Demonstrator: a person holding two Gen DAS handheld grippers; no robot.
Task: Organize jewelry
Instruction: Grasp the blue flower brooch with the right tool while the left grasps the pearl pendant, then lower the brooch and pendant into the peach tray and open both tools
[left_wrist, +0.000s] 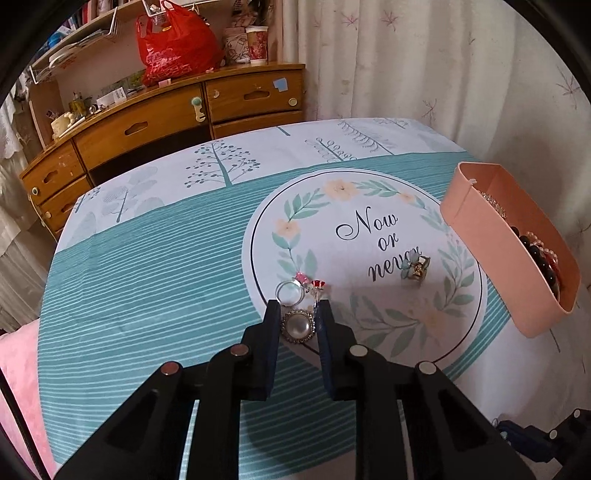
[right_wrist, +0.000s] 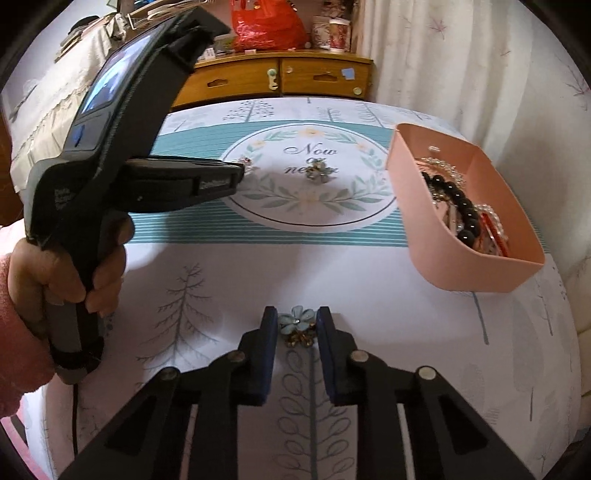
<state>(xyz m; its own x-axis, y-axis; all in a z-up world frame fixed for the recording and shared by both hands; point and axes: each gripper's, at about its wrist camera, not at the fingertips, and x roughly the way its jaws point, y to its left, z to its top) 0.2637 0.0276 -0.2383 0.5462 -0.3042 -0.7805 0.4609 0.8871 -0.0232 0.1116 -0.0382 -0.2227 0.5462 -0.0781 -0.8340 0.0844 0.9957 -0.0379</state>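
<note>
My left gripper (left_wrist: 298, 306) is closed around a round pearl brooch (left_wrist: 297, 326) lying on the tablecloth; a silver ring (left_wrist: 290, 292) and small red and pink pieces (left_wrist: 317, 284) lie just past its tips. A blue flower clip (left_wrist: 415, 266) lies on the printed circle. My right gripper (right_wrist: 296, 314) is shut on a blue flower hair clip (right_wrist: 297, 326) above the near part of the table. The pink box (right_wrist: 443, 236) at the right holds a black bead bracelet (right_wrist: 456, 203) and other jewelry. The left gripper also shows in the right wrist view (right_wrist: 238, 173).
The table wears a teal and white cloth (left_wrist: 147, 266) with a printed circle. A wooden dresser (left_wrist: 166, 122) with a red bag (left_wrist: 173, 44) stands behind. A curtain (left_wrist: 443, 55) hangs at the back right. A pink cloth (left_wrist: 18, 369) lies at the left edge.
</note>
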